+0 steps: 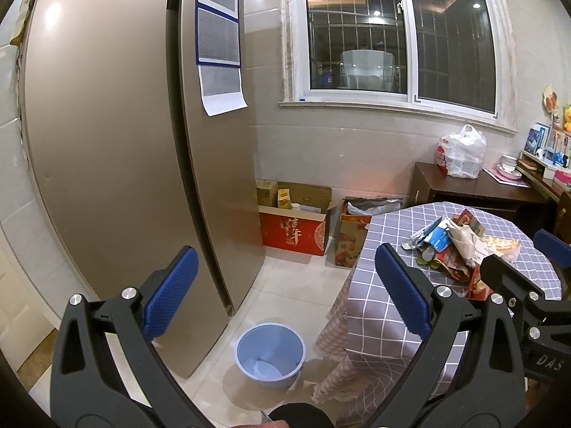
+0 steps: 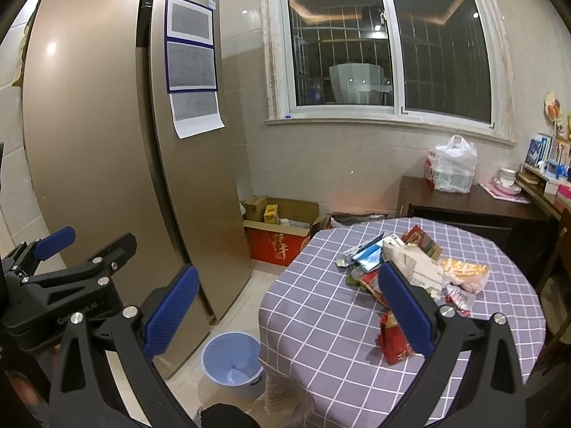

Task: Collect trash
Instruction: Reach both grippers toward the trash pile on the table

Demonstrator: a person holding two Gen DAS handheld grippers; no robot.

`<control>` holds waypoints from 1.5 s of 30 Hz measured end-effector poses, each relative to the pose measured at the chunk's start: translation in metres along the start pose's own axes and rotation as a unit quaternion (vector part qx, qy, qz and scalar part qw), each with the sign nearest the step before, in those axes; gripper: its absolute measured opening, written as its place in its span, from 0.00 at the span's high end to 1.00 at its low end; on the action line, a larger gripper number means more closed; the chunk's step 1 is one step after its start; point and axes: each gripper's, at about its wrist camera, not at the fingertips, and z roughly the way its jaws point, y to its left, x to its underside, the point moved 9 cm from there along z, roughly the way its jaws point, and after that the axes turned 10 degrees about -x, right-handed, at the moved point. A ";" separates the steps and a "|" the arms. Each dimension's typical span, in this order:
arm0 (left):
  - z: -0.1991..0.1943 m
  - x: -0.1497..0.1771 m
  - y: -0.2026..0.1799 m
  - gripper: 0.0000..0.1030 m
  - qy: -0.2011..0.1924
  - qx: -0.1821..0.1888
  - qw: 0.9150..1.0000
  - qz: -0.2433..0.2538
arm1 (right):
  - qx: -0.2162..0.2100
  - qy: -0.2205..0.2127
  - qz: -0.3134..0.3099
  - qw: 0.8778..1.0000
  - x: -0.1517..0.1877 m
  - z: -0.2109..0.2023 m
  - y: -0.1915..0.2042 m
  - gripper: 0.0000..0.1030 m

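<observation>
Kitchen corner, both grippers wide open and empty, left gripper [image 1: 285, 296] and right gripper [image 2: 289, 306] held above a checked-cloth table [image 2: 321, 321] with the trash pile [image 2: 410, 267] on top, blue bin [image 2: 232, 363] on tile floor beside fridge [image 2: 107, 142], window [image 2: 385, 42] behind.

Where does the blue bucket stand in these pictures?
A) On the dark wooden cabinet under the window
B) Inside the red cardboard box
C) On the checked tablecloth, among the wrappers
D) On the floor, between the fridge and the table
D: the blue bucket stands on the tiled floor, with the fridge on its left and the table with its hanging cloth on its right.
</observation>
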 end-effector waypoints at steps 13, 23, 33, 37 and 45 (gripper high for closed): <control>0.020 0.008 -0.011 0.06 0.012 -0.005 1.000 0.013 | 0.003 0.039 0.034 0.999 0.021 0.019 -0.030 0.04; 0.060 0.059 -0.075 0.06 0.094 0.050 0.992 0.061 | 0.045 0.081 0.081 0.992 0.080 0.034 -0.104 0.04; 0.090 0.106 -0.158 0.06 0.156 0.090 0.977 0.112 | 0.093 0.099 0.129 0.982 0.117 0.045 -0.174 0.04; 0.097 0.112 -0.181 0.06 0.167 0.102 0.974 0.116 | 0.091 0.114 0.140 0.979 0.122 0.058 -0.189 0.04; 0.110 0.117 -0.179 0.06 0.180 0.074 0.975 0.107 | 0.082 0.148 0.113 0.979 0.126 0.098 -0.185 0.04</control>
